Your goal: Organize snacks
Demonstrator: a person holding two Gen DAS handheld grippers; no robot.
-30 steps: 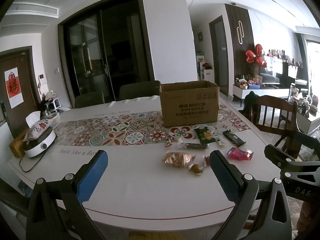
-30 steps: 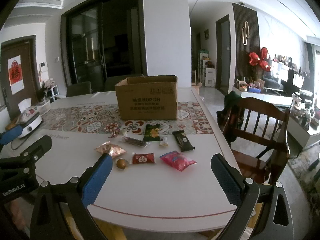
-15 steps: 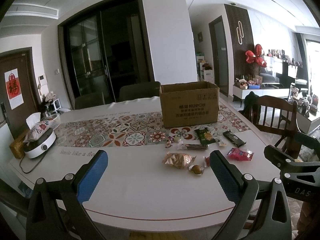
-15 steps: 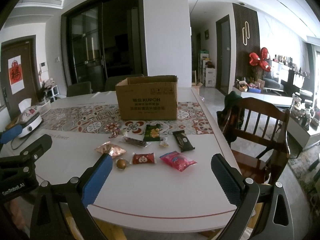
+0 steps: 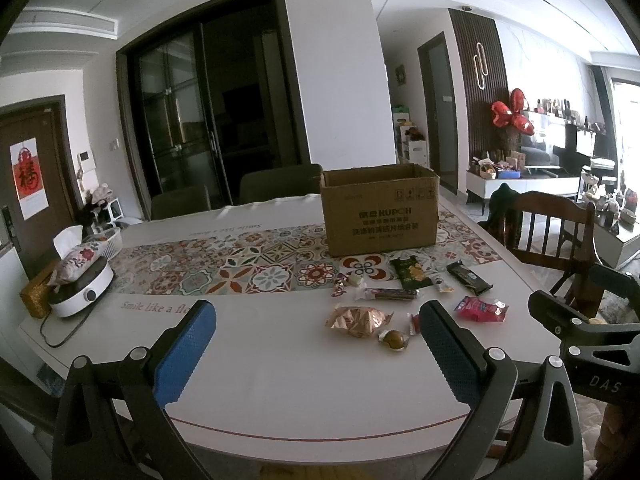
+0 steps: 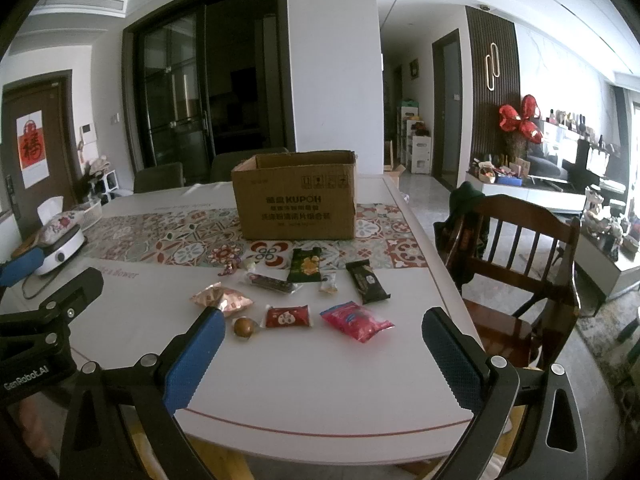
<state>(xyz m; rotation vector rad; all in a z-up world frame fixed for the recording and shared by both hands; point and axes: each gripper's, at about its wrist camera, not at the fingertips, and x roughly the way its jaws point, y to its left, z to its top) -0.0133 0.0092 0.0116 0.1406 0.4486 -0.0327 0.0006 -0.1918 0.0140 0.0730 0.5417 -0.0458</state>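
Note:
An open cardboard box (image 6: 296, 198) stands on the patterned runner (image 5: 224, 268); it also shows in the left wrist view (image 5: 378, 210). Several snacks lie in front of it: a pink packet (image 6: 356, 320), a red packet (image 6: 287, 316), a round brown sweet (image 6: 243, 326), a gold-pink bag (image 6: 222, 299), a green packet (image 6: 305, 265), a black bar (image 6: 366, 282) and a dark bar (image 6: 272, 283). The gold-pink bag (image 5: 356, 320) and pink packet (image 5: 482, 308) also show in the left wrist view. My left gripper (image 5: 316, 350) and right gripper (image 6: 320, 354) are open and empty above the near table edge.
A white cooker (image 5: 80, 286) with a tissue pack and cable sits at the table's left end. A wooden chair (image 6: 520, 248) stands at the right side. Dark chairs stand behind the table. The white table (image 6: 320, 380) has a red-lined front edge.

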